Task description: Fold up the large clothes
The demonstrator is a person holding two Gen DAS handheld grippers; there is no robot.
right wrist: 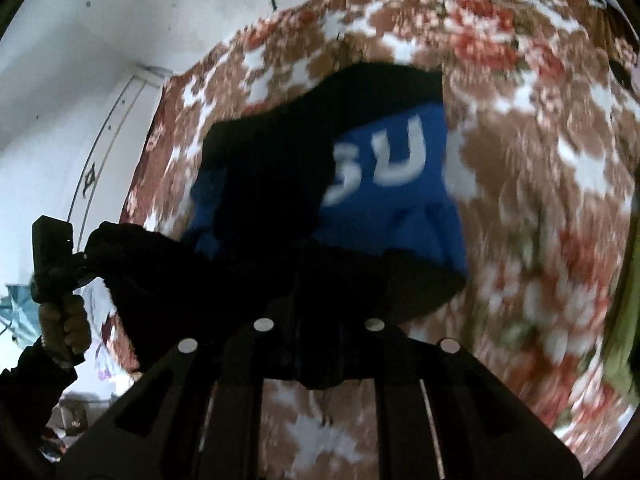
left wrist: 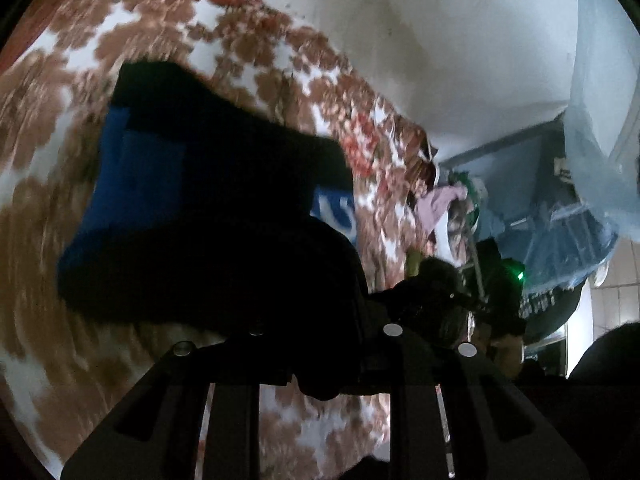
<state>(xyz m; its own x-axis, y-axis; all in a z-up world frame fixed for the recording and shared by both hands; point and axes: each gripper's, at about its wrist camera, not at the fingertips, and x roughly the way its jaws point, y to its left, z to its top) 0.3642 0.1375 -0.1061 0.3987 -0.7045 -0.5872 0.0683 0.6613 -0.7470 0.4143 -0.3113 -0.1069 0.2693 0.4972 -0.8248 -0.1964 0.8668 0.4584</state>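
A black garment with a blue panel (left wrist: 136,184) and white letters (right wrist: 396,160) hangs lifted over the floral bedspread (left wrist: 248,52), stretched between both grippers. In the left wrist view my left gripper (left wrist: 324,348) is shut on a bunched black edge of the garment (left wrist: 328,376). The right wrist view shows my right gripper (right wrist: 320,344) shut on another black fold (right wrist: 320,372). The left gripper's body (right wrist: 52,248) and the hand holding it (right wrist: 64,328) appear at the left of that view. Both pictures are blurred by motion, and the fingertips are hidden under cloth.
The brown, red and white bedspread (right wrist: 540,200) fills the space under the garment. A white wall (left wrist: 460,40) and a door (right wrist: 100,140) lie beyond it. A pink cloth pile (left wrist: 436,204) and pale blue netting (left wrist: 592,152) sit at the bed's far end.
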